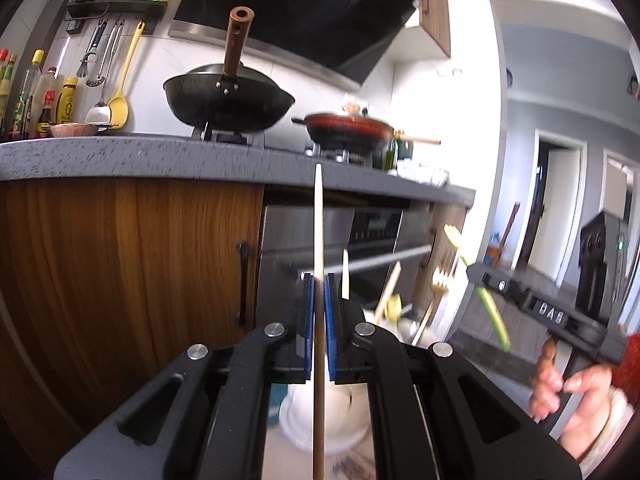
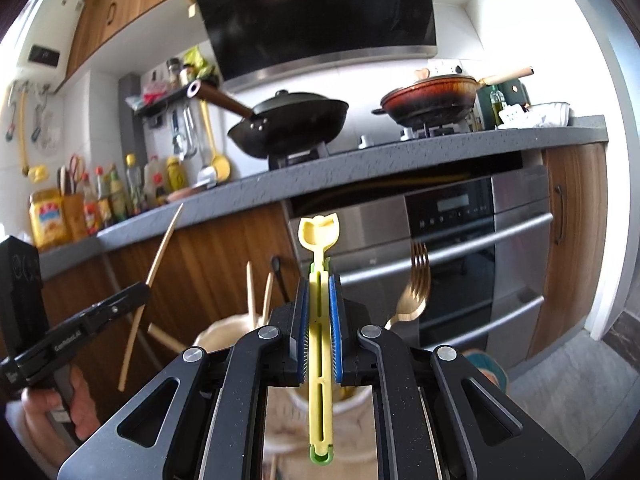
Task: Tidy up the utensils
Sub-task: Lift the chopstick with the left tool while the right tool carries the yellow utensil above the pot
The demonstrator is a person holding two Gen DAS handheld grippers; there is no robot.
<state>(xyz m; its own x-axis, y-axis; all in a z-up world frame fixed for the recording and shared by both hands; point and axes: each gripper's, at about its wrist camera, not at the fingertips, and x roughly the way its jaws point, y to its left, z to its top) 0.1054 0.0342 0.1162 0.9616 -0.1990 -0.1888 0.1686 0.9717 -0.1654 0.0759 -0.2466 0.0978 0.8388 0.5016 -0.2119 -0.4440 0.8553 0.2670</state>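
**Operator:** My left gripper (image 1: 319,280) is pinching a single wooden chopstick (image 1: 319,220), pads pressed tight on its shaft. The stick stands nearly upright, its tip reaching up in front of the grey countertop (image 1: 120,156).

**Colleague:** And the other side?

**Operator:** My right gripper (image 2: 319,280) is clamped on a yellow-and-green plastic utensil (image 2: 319,340), which runs lengthwise between the blue pads (image 2: 335,320), its shaped yellow head poking out beyond the fingertips, below the countertop's edge.

**Colleague:** Where's the rest of the cutlery?

**Operator:** In a cream holder (image 2: 224,334) below the countertop, under both grippers. More chopsticks (image 2: 251,296) and a gold fork (image 2: 418,272) stand up out of it. The holder is blurred, so I can't tell its details.
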